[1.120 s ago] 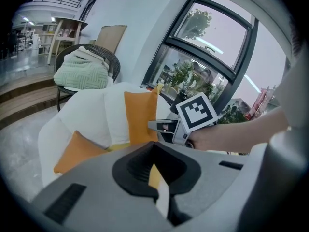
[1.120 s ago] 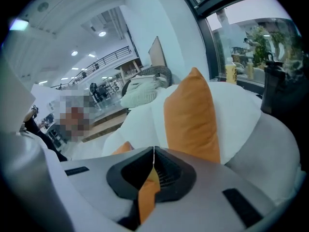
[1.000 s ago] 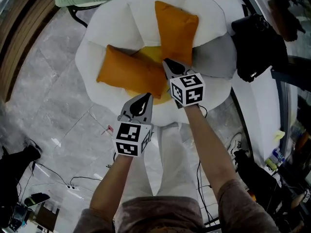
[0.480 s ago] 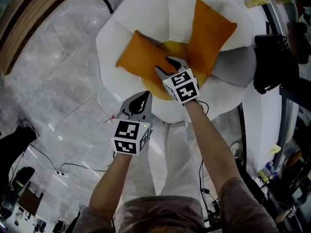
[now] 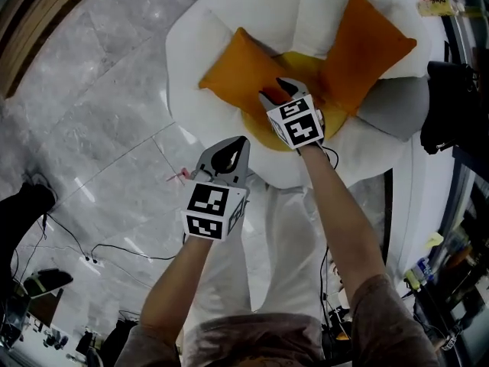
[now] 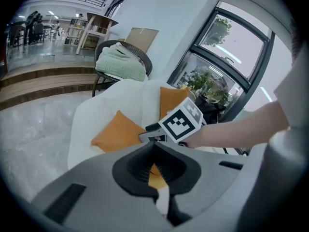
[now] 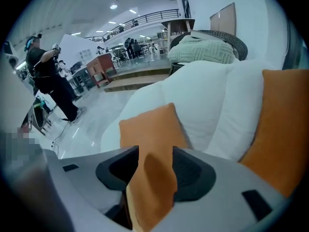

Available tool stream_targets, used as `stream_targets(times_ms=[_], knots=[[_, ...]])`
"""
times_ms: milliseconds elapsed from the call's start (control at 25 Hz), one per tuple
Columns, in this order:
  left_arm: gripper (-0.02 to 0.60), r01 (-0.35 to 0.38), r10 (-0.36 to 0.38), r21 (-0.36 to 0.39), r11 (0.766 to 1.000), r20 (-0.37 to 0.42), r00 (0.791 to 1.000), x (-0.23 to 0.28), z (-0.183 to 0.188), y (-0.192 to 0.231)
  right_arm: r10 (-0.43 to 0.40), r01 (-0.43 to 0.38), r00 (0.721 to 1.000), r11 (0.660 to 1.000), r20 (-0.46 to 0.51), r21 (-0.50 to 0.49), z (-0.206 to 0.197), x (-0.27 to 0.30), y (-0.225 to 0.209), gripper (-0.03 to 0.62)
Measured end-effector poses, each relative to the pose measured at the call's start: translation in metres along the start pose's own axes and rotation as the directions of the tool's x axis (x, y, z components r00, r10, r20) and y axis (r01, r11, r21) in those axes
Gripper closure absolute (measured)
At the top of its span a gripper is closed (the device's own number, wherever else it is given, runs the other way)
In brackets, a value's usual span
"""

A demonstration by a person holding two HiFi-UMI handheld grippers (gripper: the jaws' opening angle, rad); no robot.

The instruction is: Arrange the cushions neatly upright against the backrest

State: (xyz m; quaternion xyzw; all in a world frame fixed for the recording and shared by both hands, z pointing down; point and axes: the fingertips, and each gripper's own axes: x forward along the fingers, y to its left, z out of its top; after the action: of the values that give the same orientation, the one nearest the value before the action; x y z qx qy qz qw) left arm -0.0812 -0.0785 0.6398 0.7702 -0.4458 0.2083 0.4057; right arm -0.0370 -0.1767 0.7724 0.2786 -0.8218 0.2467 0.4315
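The right gripper [image 5: 276,92] reaches down into the white armchair [image 5: 229,29]. Its jaws have just been opening and now stand wide apart, with the near corner of the slumped orange cushion [image 7: 150,129] between them. The fabric fills most of the gap, yet the pads do not seem to pinch it. I judge this the moment before a grip, the jaws spread wide because a thick, soft corner needs room to go in deep.

Beyond the jaws the cushion runs off towards the backrest [image 7: 212,95], lying askew rather than standing, which is probably why it is the one being taken. To the right of the jaws the second cushion [image 7: 285,129] leans up against the backrest. Beneath the jaws lies the yellow seat pad [image 5: 304,66].

The left gripper [image 5: 240,142] hangs short of the armchair's front edge, its jaws together and empty. The slumped cushion lies well ahead of them, with the right gripper in between. Kept there, it looks held in reserve, perhaps to steady the cushion once it is raised. A hold on the corner alone may let the cushion fold and sag.
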Motion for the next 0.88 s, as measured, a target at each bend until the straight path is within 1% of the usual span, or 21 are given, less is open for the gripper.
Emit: stream_targets(times_ms=[200, 400, 600, 640, 760, 800, 880], knots=[[0.577, 0.021, -0.021, -0.006, 1.0, -0.012, 1.0, 0.012, -0.011, 0.006, -0.018, 0.017, 0.999, 1.0, -0.034, -0.022, -0.011, 0.024, -0.001, 0.379], [0.577, 0.03, -0.03, -0.008, 1.0, -0.023, 0.999, 0.015, -0.015, 0.012, -0.033, 0.032, 0.999, 0.999, -0.023, -0.01, -0.013, 0.033, -0.005, 0.379], [0.577, 0.032, -0.032, -0.008, 0.999, -0.021, 0.999, 0.016, -0.013, 0.011, -0.036, 0.037, 0.999, 0.999, -0.036, 0.01, -0.017, 0.034, -0.008, 0.381], [0.577, 0.033, -0.033, -0.007, 0.999, -0.022, 0.999, 0.017, -0.013, 0.011, -0.037, 0.038, 0.998, 0.999, -0.042, 0.024, -0.017, 0.034, -0.01, 0.401], [0.577, 0.035, -0.035, -0.005, 0.999, -0.028, 0.999, 0.018, -0.013, 0.01, -0.031, 0.035, 0.998, 0.997, -0.054, 0.062, -0.017, 0.032, -0.01, 0.537], [0.577, 0.036, -0.036, -0.005, 0.999, -0.029, 0.999, 0.018, -0.013, 0.009, -0.026, 0.03, 0.998, 0.997, -0.054, 0.074, -0.018, 0.031, -0.01, 0.571], [0.577, 0.038, -0.038, -0.004, 0.999, -0.03, 0.999, 0.019, -0.012, 0.007, -0.015, 0.019, 0.999, 0.994, -0.043, 0.103, -0.018, 0.028, -0.009, 0.574]])
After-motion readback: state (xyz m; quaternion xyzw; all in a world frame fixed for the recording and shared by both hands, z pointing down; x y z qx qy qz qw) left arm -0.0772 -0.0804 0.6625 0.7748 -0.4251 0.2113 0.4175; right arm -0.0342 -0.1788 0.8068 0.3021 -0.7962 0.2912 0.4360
